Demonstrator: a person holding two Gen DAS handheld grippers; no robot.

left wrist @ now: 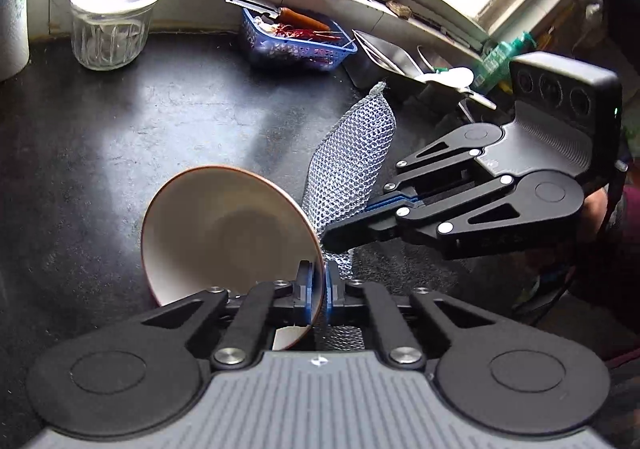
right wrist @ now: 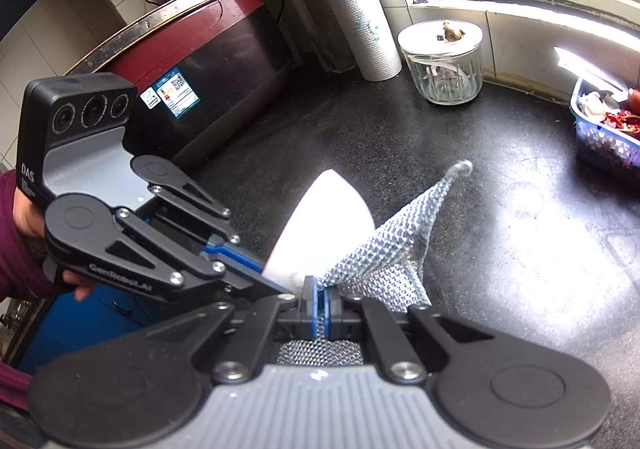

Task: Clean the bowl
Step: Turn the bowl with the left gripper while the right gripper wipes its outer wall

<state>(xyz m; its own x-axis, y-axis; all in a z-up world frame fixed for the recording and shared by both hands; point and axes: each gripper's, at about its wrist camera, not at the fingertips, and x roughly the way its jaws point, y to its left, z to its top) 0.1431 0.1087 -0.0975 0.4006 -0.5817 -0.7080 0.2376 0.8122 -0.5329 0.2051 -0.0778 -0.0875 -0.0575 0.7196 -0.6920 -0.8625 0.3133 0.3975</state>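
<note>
The dark table (left wrist: 120, 153) fills most of both views, with a big red and black cooker (right wrist: 192, 61) at the upper left of the right wrist view and a white paper roll (right wrist: 360, 25) standing just beside it. A ribbed glass jar (left wrist: 110, 25) with a white lid sits at the upper left of the left wrist view; a blue basket (left wrist: 294, 39) of red bits lies at top centre.

The bowl (left wrist: 224, 233), white inside with a brown rim, is tilted on its edge at lower centre of the left wrist view. The left gripper (left wrist: 319, 281) has its jaws closed narrow on the bowl's rim, one pad inside the bowl and one outside.

The grey mesh cloth (left wrist: 352, 157) stands up just right of the bowl, touching its outer side. The right gripper (right wrist: 320, 297) has its jaws pinched tight on the cloth, which runs through between the pads and fans out above them toward centre frame
</note>
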